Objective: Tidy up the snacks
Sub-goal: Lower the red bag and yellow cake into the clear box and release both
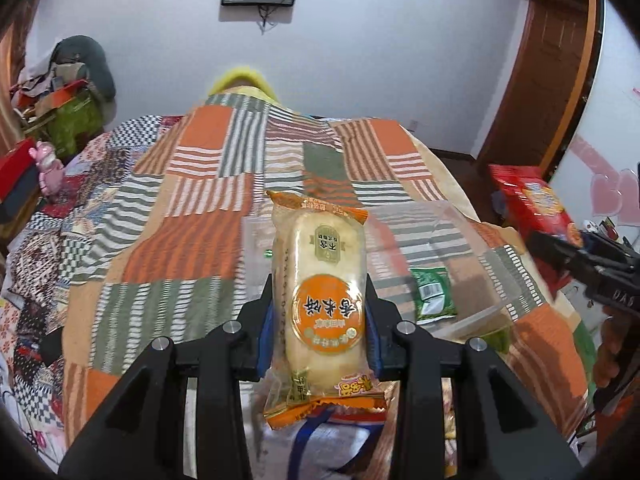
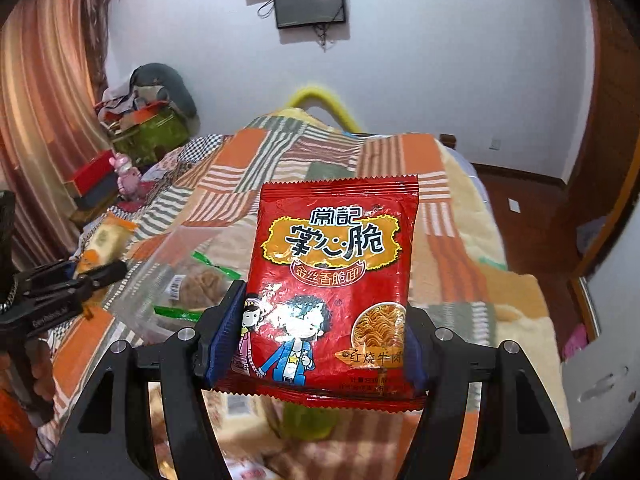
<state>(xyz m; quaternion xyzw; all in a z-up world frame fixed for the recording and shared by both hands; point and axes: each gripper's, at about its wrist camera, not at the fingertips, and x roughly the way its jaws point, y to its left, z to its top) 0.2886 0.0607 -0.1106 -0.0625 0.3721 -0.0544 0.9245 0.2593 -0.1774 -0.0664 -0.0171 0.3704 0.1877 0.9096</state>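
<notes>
On my left I had the left gripper (image 1: pixel 320 312) clamped on a rice cracker packet (image 1: pixel 320 280), its blue pads (image 1: pixel 266 340) pressing both long sides. The packet was held above the patchwork bedspread (image 1: pixel 192 208), its far end pointing away from me. Its wrapper was clear with orange crimped ends, and the round orange label read 香米饼, upside down from my camera; the smaller print on the gold badge above it was too fine for me to read.

Past the packet, a clear plastic container (image 1: pixel 452 216) lay on the bedspread, with a green snack packet (image 1: pixel 434 294) showing a barcode inside or under it; I could not tell which. In the right wrist view I saw through the same container (image 2: pixel 160 272) brownish snacks in clear wrap with green twisted ends (image 2: pixel 200 280).

Further right, my right gripper (image 2: pixel 320 332) gripped a red noodle snack bag (image 2: pixel 332 280) by its lower edges, jaws closed against the bag, holding it upright over the bedspread. Its front read 常記 掌心脆, with 金丝香脆面 beneath on a banner and 红烧牛肉 at the lower right beside a picture of noodles; two cartoon children filled the lower left. The bottom line of print was too small to make out.

On the far wall hung a dark screen (image 2: pixel 310 2).
</notes>
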